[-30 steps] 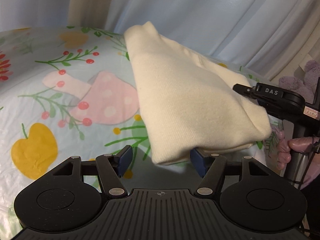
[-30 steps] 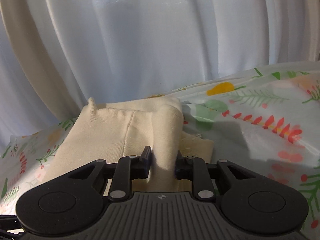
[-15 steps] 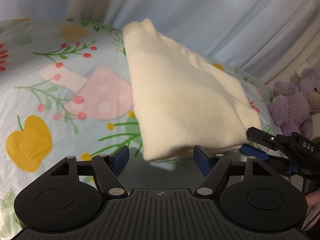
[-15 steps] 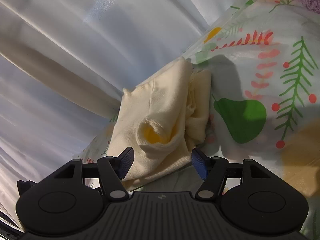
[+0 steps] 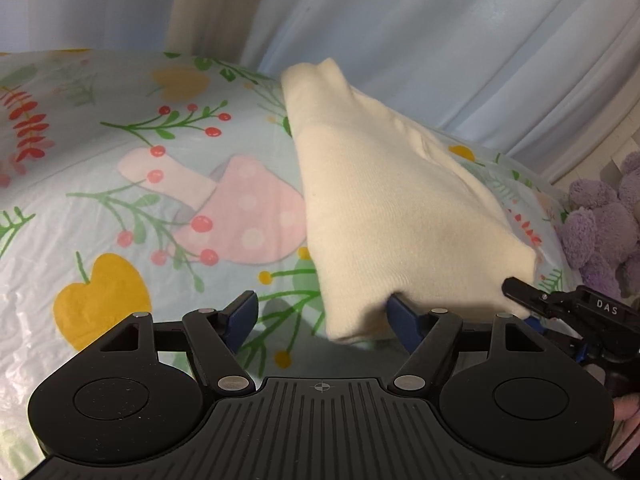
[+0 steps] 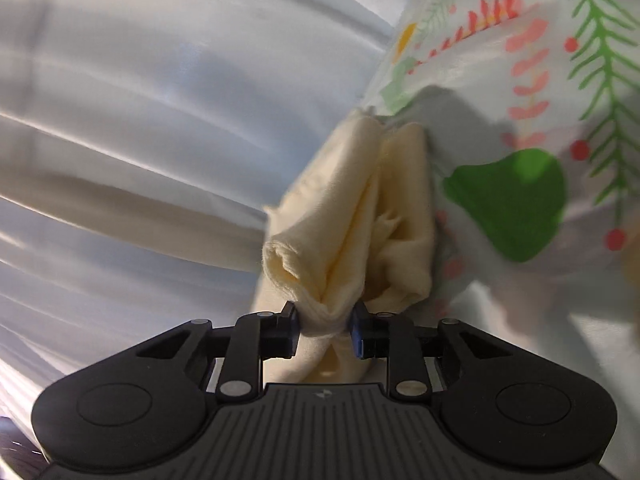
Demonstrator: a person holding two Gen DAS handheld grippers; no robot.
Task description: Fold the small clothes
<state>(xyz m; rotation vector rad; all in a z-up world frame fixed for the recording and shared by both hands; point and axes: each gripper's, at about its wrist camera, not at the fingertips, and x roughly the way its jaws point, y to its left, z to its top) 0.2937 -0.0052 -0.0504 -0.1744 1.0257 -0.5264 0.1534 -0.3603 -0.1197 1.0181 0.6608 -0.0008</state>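
Observation:
A cream folded garment (image 5: 392, 208) lies on the floral tablecloth (image 5: 120, 208). My left gripper (image 5: 324, 316) is open; its near corner of the garment hangs between the blue pads without being pinched. My right gripper (image 6: 324, 330) is shut on the bunched layered edge of the same garment (image 6: 360, 216). In the left wrist view the right gripper (image 5: 576, 312) shows at the garment's right near corner.
White curtains (image 5: 440, 40) hang behind the table. A purple plush toy (image 5: 604, 216) sits at the right edge. The cloth bears mushroom, apple and pear prints (image 6: 512, 200).
The right gripper was shut on the garment, opened half a second ago, and has now shut again on its near layered edge. The left gripper stayed open and shifted slightly.

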